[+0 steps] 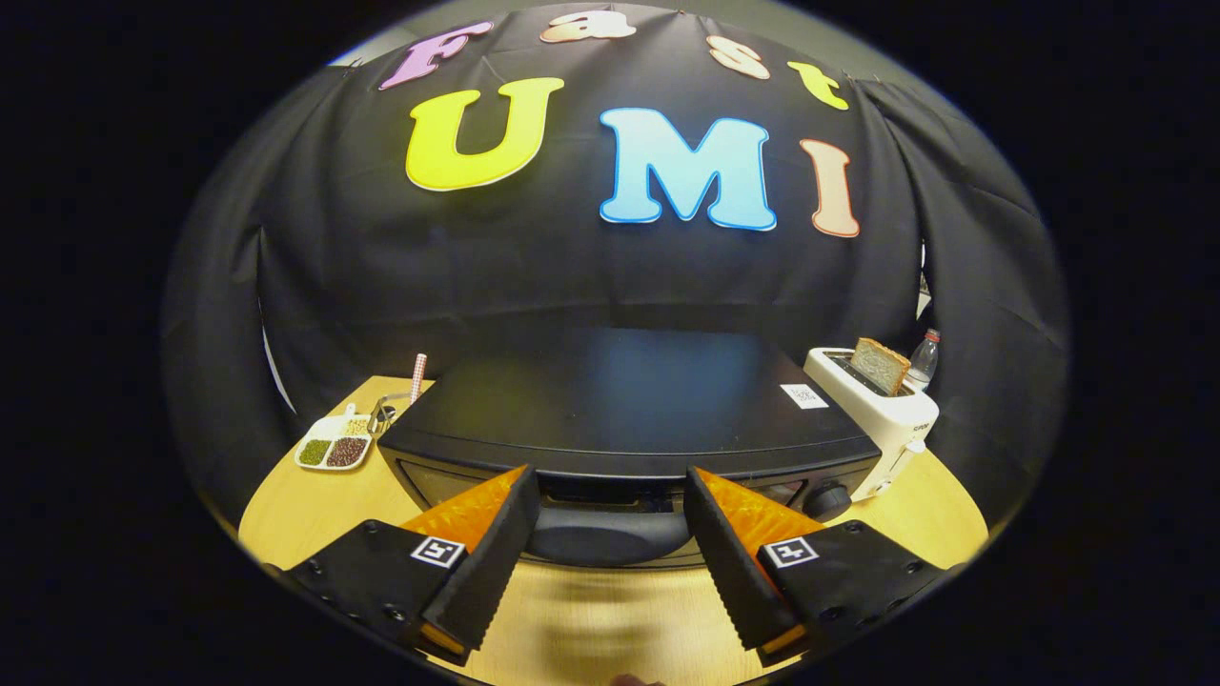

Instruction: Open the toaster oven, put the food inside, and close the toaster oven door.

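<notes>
A black toaster oven (620, 400) stands on the wooden table (315, 505), seen from above its top and front. Its door looks shut, with the dark rounded handle (605, 535) along the upper front edge. My gripper (610, 500) is open, its two fingers spread wide on either side of the handle, which lies between the fingertips and just ahead of them. Neither finger touches the handle as far as I can see. A control knob (827, 499) sits at the oven's right front. The oven's inside is hidden.
A white pop-up toaster (882, 414) with a slice of bread (879, 365) in its slot stands right of the oven, a clear bottle (923, 360) behind it. Left of the oven lies a white divided dish (332, 448) with beans and grains.
</notes>
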The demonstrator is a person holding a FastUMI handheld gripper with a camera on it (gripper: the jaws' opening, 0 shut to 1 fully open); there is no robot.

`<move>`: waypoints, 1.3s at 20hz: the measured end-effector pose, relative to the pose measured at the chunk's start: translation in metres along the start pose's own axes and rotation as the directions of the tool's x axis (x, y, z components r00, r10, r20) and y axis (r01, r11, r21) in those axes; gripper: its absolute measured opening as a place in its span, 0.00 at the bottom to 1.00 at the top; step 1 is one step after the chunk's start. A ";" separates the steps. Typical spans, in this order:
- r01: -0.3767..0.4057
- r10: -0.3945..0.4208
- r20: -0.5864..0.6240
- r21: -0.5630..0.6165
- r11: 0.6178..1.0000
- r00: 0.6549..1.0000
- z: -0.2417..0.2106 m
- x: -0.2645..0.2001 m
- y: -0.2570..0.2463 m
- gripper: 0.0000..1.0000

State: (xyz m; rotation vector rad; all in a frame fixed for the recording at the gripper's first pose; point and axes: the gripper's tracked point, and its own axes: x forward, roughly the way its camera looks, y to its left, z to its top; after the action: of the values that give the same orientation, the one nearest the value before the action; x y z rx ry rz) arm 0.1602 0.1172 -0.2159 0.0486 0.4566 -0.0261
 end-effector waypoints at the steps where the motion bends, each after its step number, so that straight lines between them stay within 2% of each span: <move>1: -0.001 0.001 0.001 0.011 1.000 1.000 0.001 0.000 0.000 0.98; 7: 0.009 -0.008 -0.025 0.008 1.000 1.000 -0.012 -0.018 0.001 0.98; 11: -0.004 0.008 -0.109 0.033 0.999 0.994 -0.034 -0.034 0.002 0.99; 21: 0.000 0.002 -0.174 0.010 1.000 0.985 -0.063 -0.057 0.002 0.97; 26: 0.002 -0.003 -0.252 -0.002 1.000 0.968 -0.095 -0.072 0.003 0.97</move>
State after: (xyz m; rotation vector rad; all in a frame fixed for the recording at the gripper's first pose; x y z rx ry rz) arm 0.0541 0.1264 -0.2693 0.0501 0.7112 -0.0219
